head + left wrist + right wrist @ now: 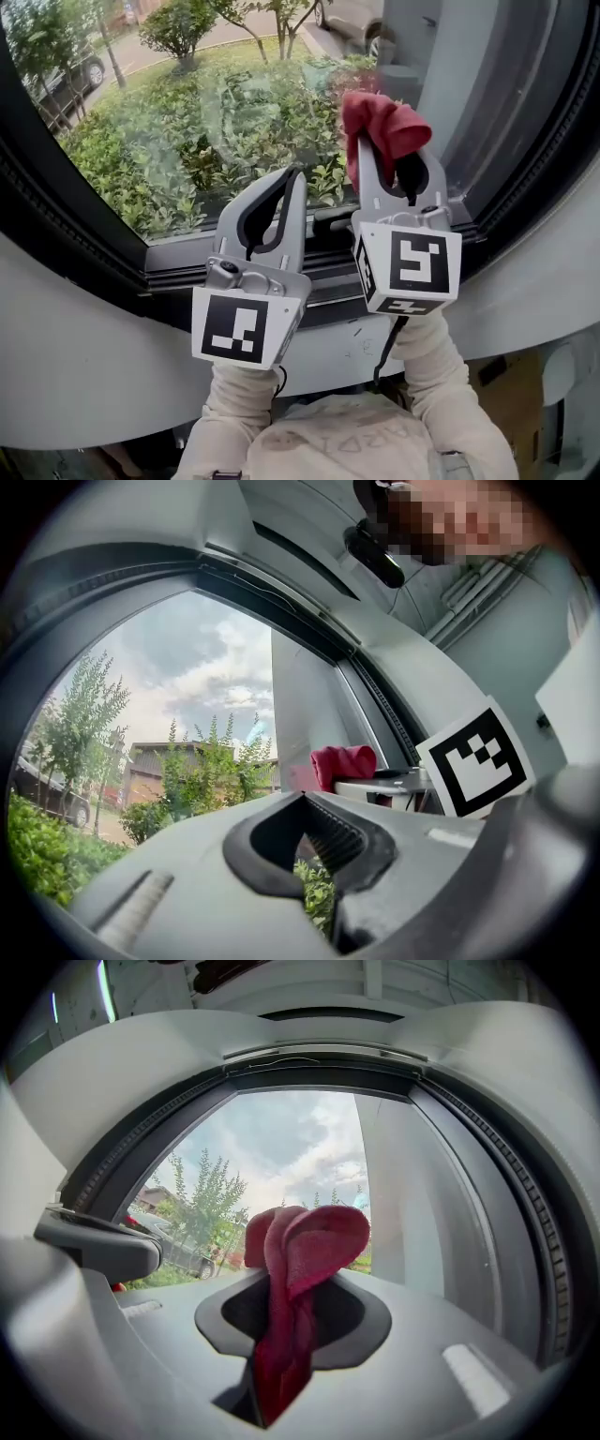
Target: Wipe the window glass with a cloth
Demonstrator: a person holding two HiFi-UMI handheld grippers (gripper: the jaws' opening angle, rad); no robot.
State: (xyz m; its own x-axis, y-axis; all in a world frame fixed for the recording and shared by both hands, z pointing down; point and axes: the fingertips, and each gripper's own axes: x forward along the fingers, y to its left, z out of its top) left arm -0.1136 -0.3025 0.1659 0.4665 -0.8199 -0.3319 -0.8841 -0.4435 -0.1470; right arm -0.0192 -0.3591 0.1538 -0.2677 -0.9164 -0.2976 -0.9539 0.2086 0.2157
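The window glass (187, 112) fills the upper head view, with green shrubs behind it. My right gripper (394, 155) is shut on a red cloth (382, 122) that bunches above its tips, close to the right part of the pane. The right gripper view shows the cloth (314, 1241) pinched in the right gripper (281, 1283) and hanging down between the jaws. My left gripper (296, 176) is beside it on the left, lower, shut with nothing in it. In the left gripper view the left gripper (304, 796) has its tips together, and the cloth (342, 763) shows beyond.
A black rubber seal (84, 253) curves round the pane, with a grey sill track (178, 274) under it. White wall panelling (84, 356) lies below. A grey pillar (450, 84) closes the glass on the right. A cardboard box (511, 394) sits low right.
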